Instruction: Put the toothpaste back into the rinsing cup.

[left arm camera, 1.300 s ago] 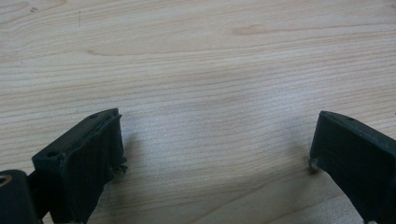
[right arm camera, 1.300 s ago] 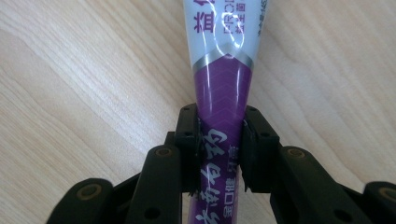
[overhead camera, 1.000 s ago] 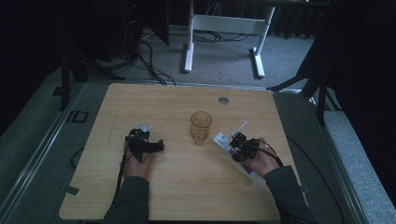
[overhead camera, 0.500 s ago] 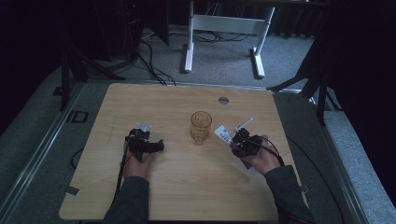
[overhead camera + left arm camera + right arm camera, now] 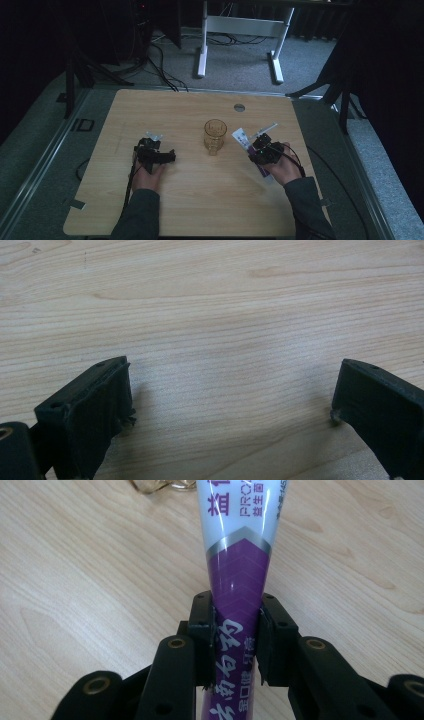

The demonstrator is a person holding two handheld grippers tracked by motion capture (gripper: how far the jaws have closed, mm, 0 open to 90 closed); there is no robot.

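From above I see my left claw (image 5: 159, 156) and right claw (image 5: 260, 148) flanking an amber glass (image 5: 215, 135) on the wooden worktop (image 5: 200, 200), grey carpet (image 5: 240, 65) beyond. Left gripper view: jaws spread over bare wood. Right gripper view: jaws clenched on a purple-white tube (image 5: 240, 580), print legible

The black two-jaw left gripper (image 5: 232, 405) stands wide apart, seemingly just above the pale, wood-grain tabletop (image 5: 215, 305).

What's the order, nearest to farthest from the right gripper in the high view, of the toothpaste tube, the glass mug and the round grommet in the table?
1. Toothpaste tube: clamped in the right gripper.
2. Glass mug: table centre.
3. Grommet: far edge.
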